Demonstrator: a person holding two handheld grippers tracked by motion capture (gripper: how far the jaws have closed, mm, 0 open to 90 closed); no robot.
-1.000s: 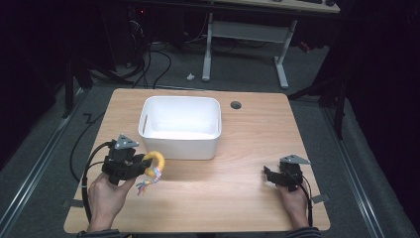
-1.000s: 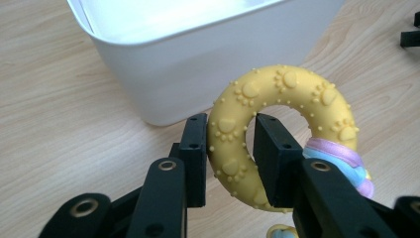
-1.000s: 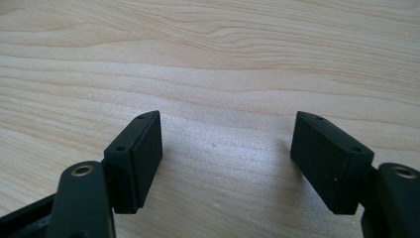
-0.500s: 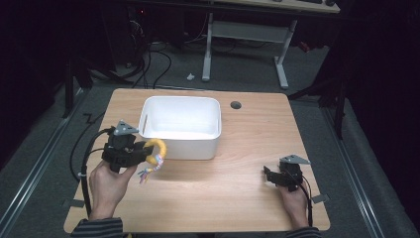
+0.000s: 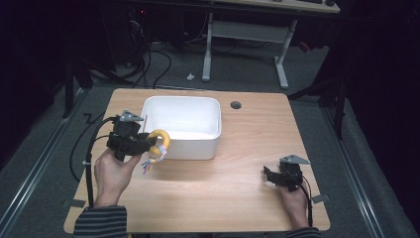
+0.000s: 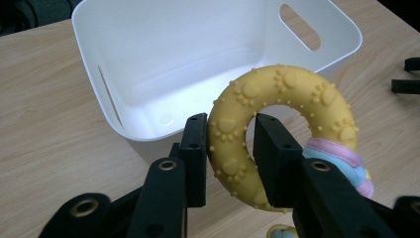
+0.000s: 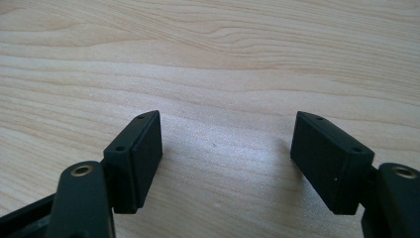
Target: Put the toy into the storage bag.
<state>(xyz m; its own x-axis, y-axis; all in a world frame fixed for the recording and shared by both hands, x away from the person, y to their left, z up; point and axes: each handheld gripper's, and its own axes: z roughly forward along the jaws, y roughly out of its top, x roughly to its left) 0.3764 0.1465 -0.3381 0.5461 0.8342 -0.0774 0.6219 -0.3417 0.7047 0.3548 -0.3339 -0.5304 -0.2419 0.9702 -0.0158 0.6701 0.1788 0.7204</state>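
Seen from the high view: table [image 5: 213,198], bin [image 5: 182,128], left gripper [image 5: 148,144] clamping ring [image 5: 161,141] beside bin's near-left corner, rope trailing down. Closer up, ring [image 6: 277,124] upright, paw-embossed. Right gripper [image 7: 225,163] gaping wide, empty.

Wood table [image 5: 223,198], round grommet hole [image 5: 236,105], floor cables [image 5: 158,59].

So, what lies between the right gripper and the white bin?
Only bare wooden table, as the high view shows. The right gripper rests open near the front edge, the bin further back; nothing lies between them.
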